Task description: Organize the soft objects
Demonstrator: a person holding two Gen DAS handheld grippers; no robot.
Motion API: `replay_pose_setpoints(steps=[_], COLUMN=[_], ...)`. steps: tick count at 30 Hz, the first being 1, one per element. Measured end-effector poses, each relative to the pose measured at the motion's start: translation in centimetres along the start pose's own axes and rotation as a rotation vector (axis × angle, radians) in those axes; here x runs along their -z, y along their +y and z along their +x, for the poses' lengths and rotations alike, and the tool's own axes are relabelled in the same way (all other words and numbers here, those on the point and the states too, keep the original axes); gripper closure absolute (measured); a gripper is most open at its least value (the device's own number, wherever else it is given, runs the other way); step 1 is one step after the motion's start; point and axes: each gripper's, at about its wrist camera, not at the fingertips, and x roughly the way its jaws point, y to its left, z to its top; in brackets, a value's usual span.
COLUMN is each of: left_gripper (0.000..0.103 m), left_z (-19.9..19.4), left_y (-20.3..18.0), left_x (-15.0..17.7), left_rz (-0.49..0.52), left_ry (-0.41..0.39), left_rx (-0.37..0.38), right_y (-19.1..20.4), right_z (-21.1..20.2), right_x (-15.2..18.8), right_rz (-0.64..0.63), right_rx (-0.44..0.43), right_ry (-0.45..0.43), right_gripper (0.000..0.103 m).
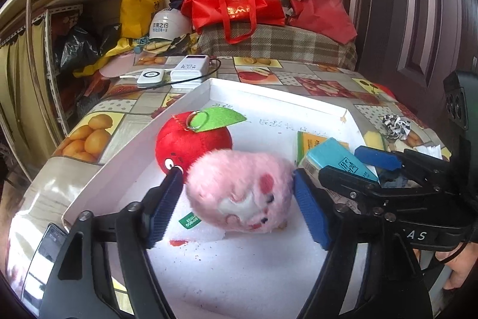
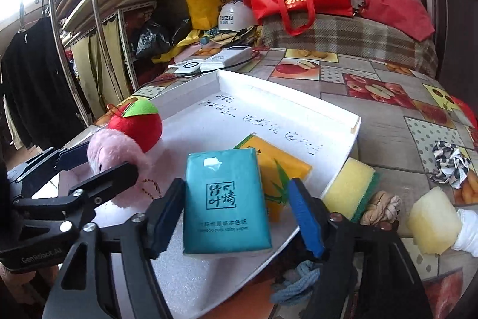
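1. The left tongs (image 1: 239, 196) stand wide around the pink plush (image 1: 242, 193). The left pad is just at the fur; the right pad is close beside it. I cannot tell if they press, and the fur shows no squeeze.
2. The pink plush lies in the white tray (image 1: 269, 97), near its left edge, touching the red apple plush (image 1: 191, 142) behind it.
3. The right tongs (image 2: 236, 217) are also wide, one pad on each side of the teal tissue pack (image 2: 225, 199). A gap shows at the right pad.
4. The tissue pack sits at the tray's near edge, its long axis running along the tongs' reach, partly over a yellow pack (image 2: 277, 166).
5. Outside the tray's right edge, on the desk (image 2: 388, 139), wait the yellow sponge (image 2: 349, 184), a pale foam block (image 2: 430, 220) and a patterned scrunchie (image 2: 448, 163). The right tongs are nearer to these, so I judge they would fetch them.
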Motion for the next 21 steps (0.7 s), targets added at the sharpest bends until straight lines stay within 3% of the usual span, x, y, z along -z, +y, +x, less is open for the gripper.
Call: replay_pose_setpoints(steps=[3, 5, 12, 21], left_gripper=[0.001, 0.0, 0.0, 0.0], left_z=[-0.9, -1.6, -2.8, -3.3], left_y=[0.7, 0.7, -0.8, -0.7], left_x=[0.1, 0.1, 0.3, 0.4], left_rz=[-0.036, -0.035, 0.047, 0.047], left_ry=[-0.053, -0.087, -0.154, -0.177], left_rx=[-0.019, -0.023, -0.048, -0.041], right_y=[-0.3, -0.3, -1.0, -1.1], right_z=[-0.6, -0.9, -1.5, -2.5], right_x=[0.0, 0.0, 0.0, 0.2], right_rz=[0.015, 0.022, 0.068, 0.073], right_rx=[0.002, 0.027, 0.034, 0.036], right_ry=[-0.036, -0.055, -0.088, -0.143], right_gripper=[0.012, 0.0, 0.0, 0.0])
